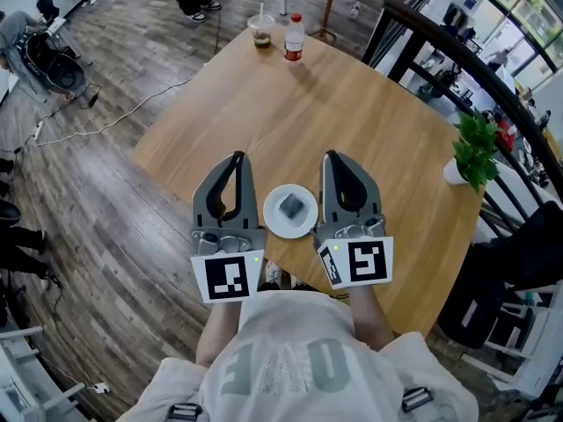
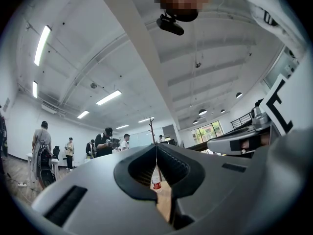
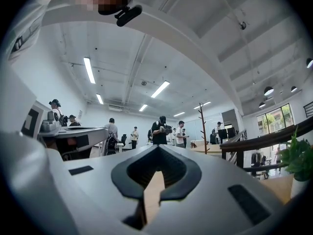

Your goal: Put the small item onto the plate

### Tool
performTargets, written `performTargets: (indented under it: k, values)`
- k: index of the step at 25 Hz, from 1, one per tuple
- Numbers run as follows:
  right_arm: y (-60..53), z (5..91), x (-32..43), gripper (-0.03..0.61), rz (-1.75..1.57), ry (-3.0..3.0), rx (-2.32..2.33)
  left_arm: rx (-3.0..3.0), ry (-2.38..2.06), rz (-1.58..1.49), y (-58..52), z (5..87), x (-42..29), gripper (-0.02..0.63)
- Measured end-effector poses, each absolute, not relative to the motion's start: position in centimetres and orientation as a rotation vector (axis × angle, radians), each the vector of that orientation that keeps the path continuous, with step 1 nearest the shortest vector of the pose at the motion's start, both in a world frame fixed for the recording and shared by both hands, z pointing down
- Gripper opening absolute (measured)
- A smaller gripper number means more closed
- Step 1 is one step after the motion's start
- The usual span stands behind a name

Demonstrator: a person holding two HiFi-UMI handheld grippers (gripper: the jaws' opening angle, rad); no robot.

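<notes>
The small item (image 1: 291, 207), a dark grey block, lies in the middle of the white plate (image 1: 274, 222), low in the centre of the head view on the near edge of the wooden tabletop (image 1: 264, 112). The two grippers flank the plate, one on each side, both pointing away from the person toward the top of the frame.

The left gripper (image 1: 237, 157) sits just left of the plate. In its own view its jaws meet at the tips with nothing between them. Through the gap behind the tips, only a strip of tabletop and a far-off bottle (image 1: 294, 38) show. The right gripper (image 1: 332, 155) sits just right of the plate, and its jaws are likewise drawn together and empty, with bare wood showing between them. Neither gripper touches the item or the plate, as far as the head view shows.

At the far corner of the tabletop, upper centre of the frame, the red-labelled bottle stands beside a clear cup (image 1: 262, 32) holding a dark drink. A potted plant (image 1: 475, 148) stands at the right edge, next to a dark railing (image 1: 457, 51). The gripper views show several people standing well back in the room under strip lights.
</notes>
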State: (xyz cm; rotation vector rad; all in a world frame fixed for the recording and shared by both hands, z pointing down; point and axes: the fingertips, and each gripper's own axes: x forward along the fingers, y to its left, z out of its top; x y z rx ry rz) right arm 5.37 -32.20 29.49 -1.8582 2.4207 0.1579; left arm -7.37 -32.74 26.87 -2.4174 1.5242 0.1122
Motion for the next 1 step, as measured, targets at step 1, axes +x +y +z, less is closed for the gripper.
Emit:
performTargets:
  k: [1]
  values:
    - [-32.23,29.52,5.38,0.017,0.158,2.422,-1.859,-2.416,1.525,0.111,-32.78,26.88,-7.36,0.009]
